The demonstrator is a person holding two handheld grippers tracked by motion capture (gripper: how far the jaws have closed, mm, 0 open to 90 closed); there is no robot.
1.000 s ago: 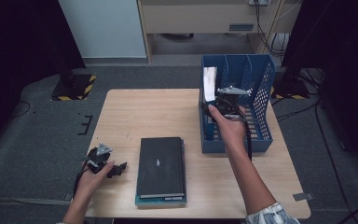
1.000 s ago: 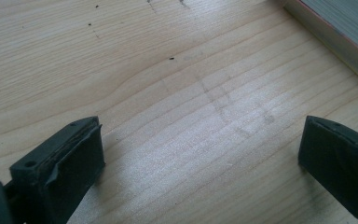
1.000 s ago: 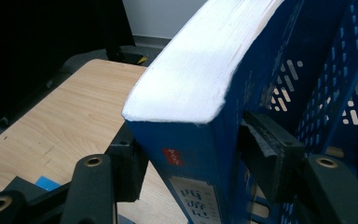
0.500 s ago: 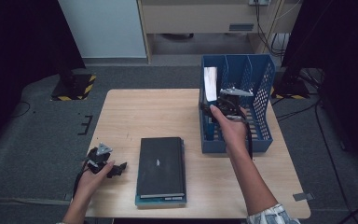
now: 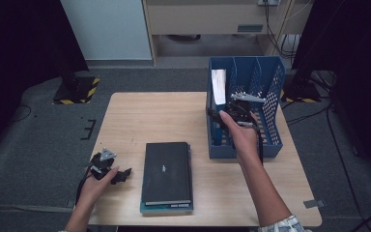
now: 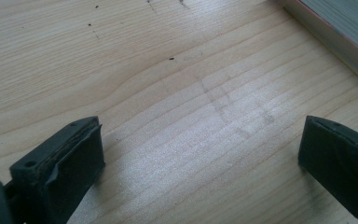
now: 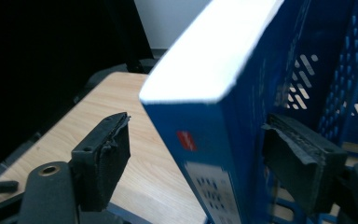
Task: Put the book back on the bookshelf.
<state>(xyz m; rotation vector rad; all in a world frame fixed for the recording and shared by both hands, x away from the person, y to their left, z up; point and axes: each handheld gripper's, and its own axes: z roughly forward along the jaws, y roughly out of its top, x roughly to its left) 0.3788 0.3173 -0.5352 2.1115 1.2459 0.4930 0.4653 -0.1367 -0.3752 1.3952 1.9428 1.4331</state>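
Observation:
A blue book [image 5: 218, 87] with white page edges stands upright in the leftmost slot of the blue file rack [image 5: 270, 145]. My right gripper [image 5: 229, 112] is at the rack's near left side. Its jaws have just been opening. In the right gripper view the blue book [image 7: 214, 84] stands between the jaws of the right gripper [image 7: 200, 158], and the left pad is clearly off its cover. My left gripper [image 5: 110, 170] rests open at the table's front left, over bare wood [image 6: 186, 121] in the left gripper view, left gripper [image 6: 200, 149] holding nothing.
A black book on a teal one [image 5: 167, 175] lies flat at the table's front middle; its edge [image 6: 345, 37] shows beside the left gripper. The rack's other slots [image 5: 263, 96] hold nothing. The wooden table [image 5: 145, 116] has free room at its back left.
The right hand has barely shifted at the rack and the book stands in the same slot. The left hand has kept still.

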